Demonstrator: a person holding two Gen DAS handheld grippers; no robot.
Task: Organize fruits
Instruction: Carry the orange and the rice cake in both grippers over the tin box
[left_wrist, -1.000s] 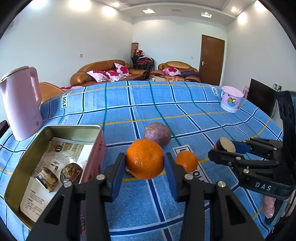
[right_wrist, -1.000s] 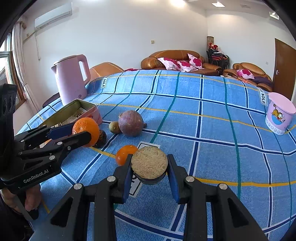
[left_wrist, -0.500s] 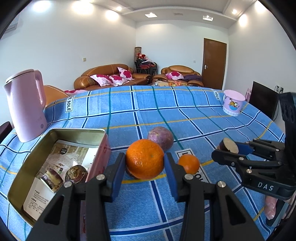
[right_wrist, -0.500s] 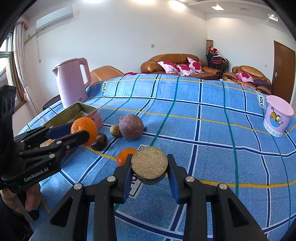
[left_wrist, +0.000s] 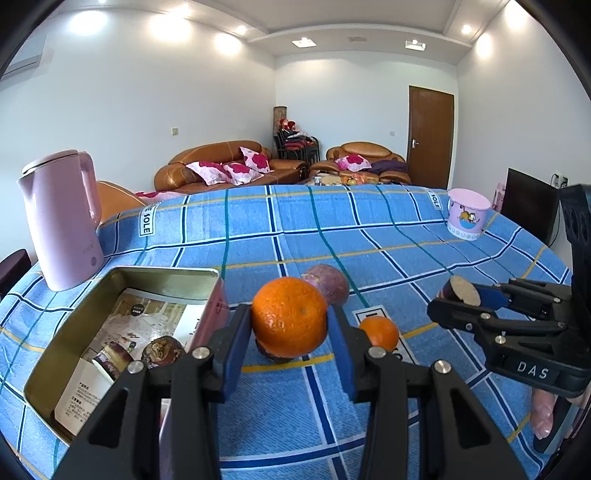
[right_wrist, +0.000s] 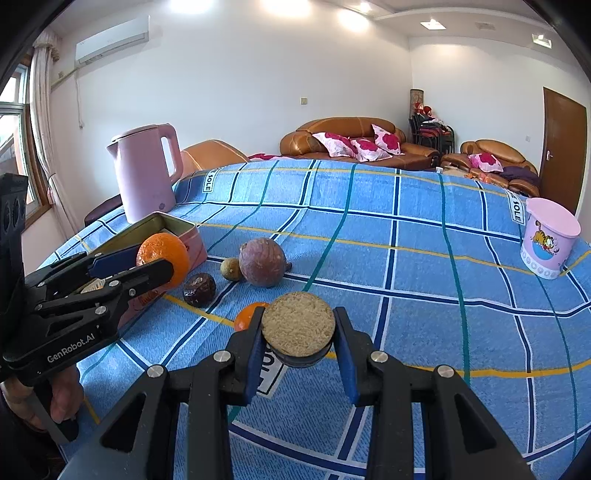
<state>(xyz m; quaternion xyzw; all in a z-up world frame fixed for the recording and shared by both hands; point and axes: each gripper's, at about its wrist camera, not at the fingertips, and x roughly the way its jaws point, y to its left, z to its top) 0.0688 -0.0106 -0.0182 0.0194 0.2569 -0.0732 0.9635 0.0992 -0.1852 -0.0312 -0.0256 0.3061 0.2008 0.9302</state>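
My left tool (left_wrist: 290, 325) is pinching the big orange (left_wrist: 289, 317), both blue pads pressed on its sides, fruit lifted clear of the blue checked cloth (left_wrist: 332, 236) on the counter. In the right wrist view that orange (right_wrist: 163, 258) hangs just beside the near corner of the open tin (right_wrist: 192, 242), not inside it.

My right tool (right_wrist: 298, 334) is clamped on a cut fruit half (right_wrist: 297, 328), pale grainy cut face toward the camera, dark rind below. Held up off the cloth too. From the left wrist view the same half (left_wrist: 460, 291) sits at the tip of the right tool, well right of the orange.

The tin (left_wrist: 48, 354) sits at left on the cloth, with a printed leaflet (left_wrist: 129, 332) lining it and two dark wrinkled fruits (left_wrist: 162, 350) at its near side.

Loose on the cloth: a purple-brown round fruit (right_wrist: 261, 261), a small greenish fruit (right_wrist: 230, 268) touching its left side, a dark wrinkled fruit (right_wrist: 199, 289) nearer the tin, and a small orange (right_wrist: 246, 316) partly hidden behind my right tool's left finger.

A pink kettle (right_wrist: 146, 171) stands behind the tin. A pink cartoon tub (right_wrist: 546, 236) sits far right near the cloth's edge. A person's fingers (right_wrist: 62, 395) wrap the left tool's handle.
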